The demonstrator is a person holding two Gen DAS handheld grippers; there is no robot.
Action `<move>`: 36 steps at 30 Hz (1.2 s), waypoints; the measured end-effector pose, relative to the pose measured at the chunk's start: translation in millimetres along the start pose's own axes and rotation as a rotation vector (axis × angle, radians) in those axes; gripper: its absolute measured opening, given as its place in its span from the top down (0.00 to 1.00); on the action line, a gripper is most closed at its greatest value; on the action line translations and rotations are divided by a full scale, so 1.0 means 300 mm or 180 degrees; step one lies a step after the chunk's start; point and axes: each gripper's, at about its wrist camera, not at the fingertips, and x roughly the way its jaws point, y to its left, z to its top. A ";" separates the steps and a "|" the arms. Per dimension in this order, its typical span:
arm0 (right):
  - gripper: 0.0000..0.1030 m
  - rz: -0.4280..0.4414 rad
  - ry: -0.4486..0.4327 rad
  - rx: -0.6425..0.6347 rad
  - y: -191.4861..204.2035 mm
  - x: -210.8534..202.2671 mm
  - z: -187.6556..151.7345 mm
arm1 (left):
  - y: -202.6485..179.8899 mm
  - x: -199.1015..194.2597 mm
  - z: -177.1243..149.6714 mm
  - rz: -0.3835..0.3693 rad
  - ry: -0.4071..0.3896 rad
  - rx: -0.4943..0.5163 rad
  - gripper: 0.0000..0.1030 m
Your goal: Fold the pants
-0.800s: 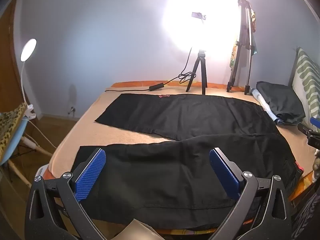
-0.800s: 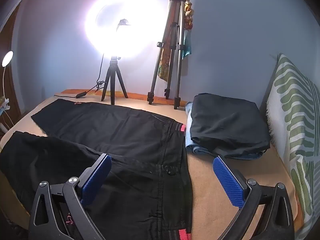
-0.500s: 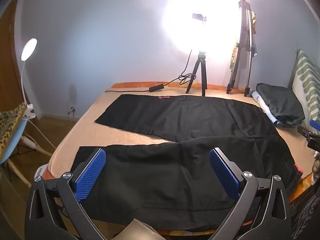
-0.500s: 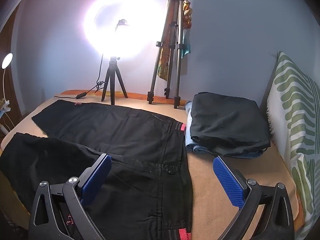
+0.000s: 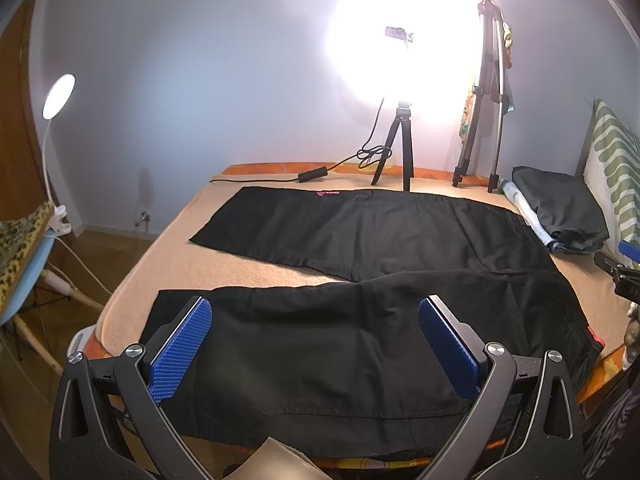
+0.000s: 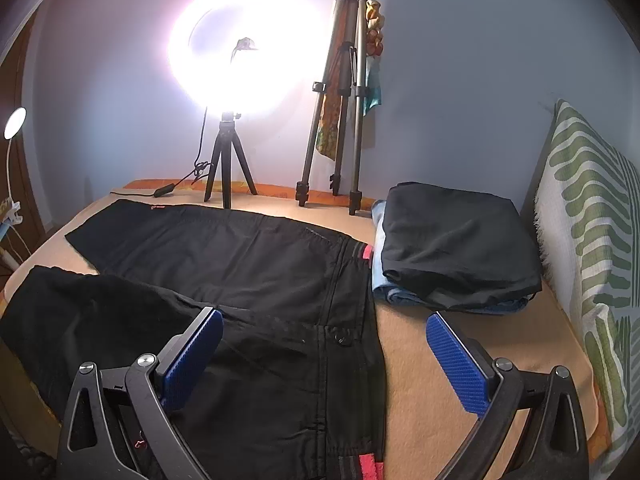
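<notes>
Black pants [image 5: 360, 280] lie spread out flat on the bed [image 5: 168, 256], legs parted in a V, one leg stretching toward the far wall and the other running along the near edge. The waistband, with its red tabs and a button, sits at the right end, just beside a stack of folded clothes [image 6: 456, 248]. The left claw [image 5: 316, 344] hangs over the near leg, tilted downward, blue pads spread wide, nothing between them, no contact with the cloth. The right claw [image 6: 324, 356] hovers over the waist area, also released and wide, one pad above the dark fabric, the other above the bare tan blanket. A striped pillow [image 6: 588, 240] stands against the headboard on the right. At the far edge of the bed a ring light [image 6: 236, 52] blazes on a small tripod [image 6: 228, 168], a taller tripod [image 6: 344, 120] leaning by the wall beside it. A small lamp [image 5: 59, 92] glows at the left.
</notes>
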 end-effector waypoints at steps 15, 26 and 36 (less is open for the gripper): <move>0.00 0.0016 0.0008 0.0016 -0.002 -0.005 0.003 | -0.010 -0.006 -0.014 -0.0006 -0.0007 0.0031 0.00; 0.00 0.0035 0.0025 0.0024 0.000 -0.011 0.006 | -0.008 -0.008 -0.018 -0.0010 -0.0005 0.0026 0.00; 0.00 0.0060 0.0051 0.0011 0.006 -0.003 0.005 | -0.007 -0.007 -0.025 -0.0005 0.0004 0.0034 0.00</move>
